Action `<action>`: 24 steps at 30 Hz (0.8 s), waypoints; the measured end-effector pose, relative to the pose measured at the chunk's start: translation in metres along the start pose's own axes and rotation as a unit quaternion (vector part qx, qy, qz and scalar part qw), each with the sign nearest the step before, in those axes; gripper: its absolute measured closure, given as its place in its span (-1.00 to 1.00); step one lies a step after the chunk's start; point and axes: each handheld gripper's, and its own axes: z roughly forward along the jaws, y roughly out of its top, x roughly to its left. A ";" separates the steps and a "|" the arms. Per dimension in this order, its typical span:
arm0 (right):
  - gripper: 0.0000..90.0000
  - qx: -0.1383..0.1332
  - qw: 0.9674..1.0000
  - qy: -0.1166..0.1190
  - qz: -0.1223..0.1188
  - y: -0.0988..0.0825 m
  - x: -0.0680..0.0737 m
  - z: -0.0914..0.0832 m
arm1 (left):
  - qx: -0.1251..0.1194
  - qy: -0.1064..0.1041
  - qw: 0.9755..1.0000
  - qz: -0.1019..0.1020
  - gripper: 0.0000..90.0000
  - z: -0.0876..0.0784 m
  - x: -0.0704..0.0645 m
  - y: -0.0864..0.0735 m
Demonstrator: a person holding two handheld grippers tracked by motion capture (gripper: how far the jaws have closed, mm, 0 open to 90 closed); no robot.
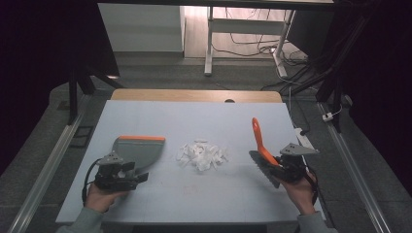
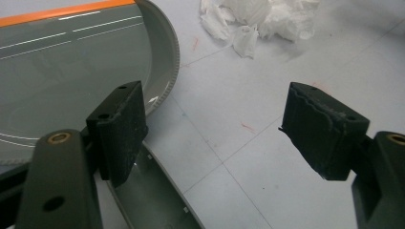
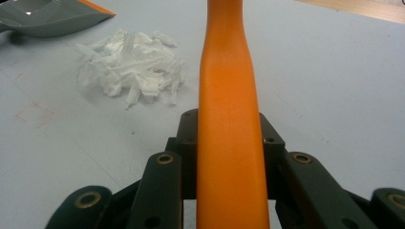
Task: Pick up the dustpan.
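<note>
Your right gripper [image 3: 229, 191] clamps a smooth, matt orange plastic brush handle [image 3: 228, 109], while the glossy grey plastic dustpan [image 2: 71, 62] and crumpled white paper scraps [image 3: 129, 67] lie on the matt pale-blue desk [image 1: 145, 194].

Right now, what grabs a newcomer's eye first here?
The bright orange brush handle, clamped in the right gripper at the table's right. Then the heap of white paper scraps mid-table, and the grey dustpan with its orange edge at left, by the open left gripper.
</note>
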 end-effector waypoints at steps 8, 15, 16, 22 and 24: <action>0.57 0.001 1.000 -0.001 -0.007 0.000 0.004 0.001 | 0.000 -0.002 1.000 0.000 -0.46 -0.001 0.001 0.001; 0.57 0.002 1.000 -0.002 -0.008 -0.001 0.005 0.001 | -0.003 0.001 1.000 -0.001 -0.46 -0.004 0.002 0.002; 0.57 0.002 1.000 -0.003 -0.008 -0.001 0.005 0.001 | -0.004 -0.001 1.000 -0.002 -0.46 -0.004 0.002 0.002; 0.57 0.001 1.000 -0.005 -0.008 -0.001 0.005 0.001 | -0.002 0.001 1.000 -0.003 -0.46 -0.005 0.002 0.003; 0.57 0.001 1.000 -0.006 -0.007 -0.001 0.005 0.001 | 0.002 0.003 1.000 -0.002 -0.46 -0.005 0.001 0.004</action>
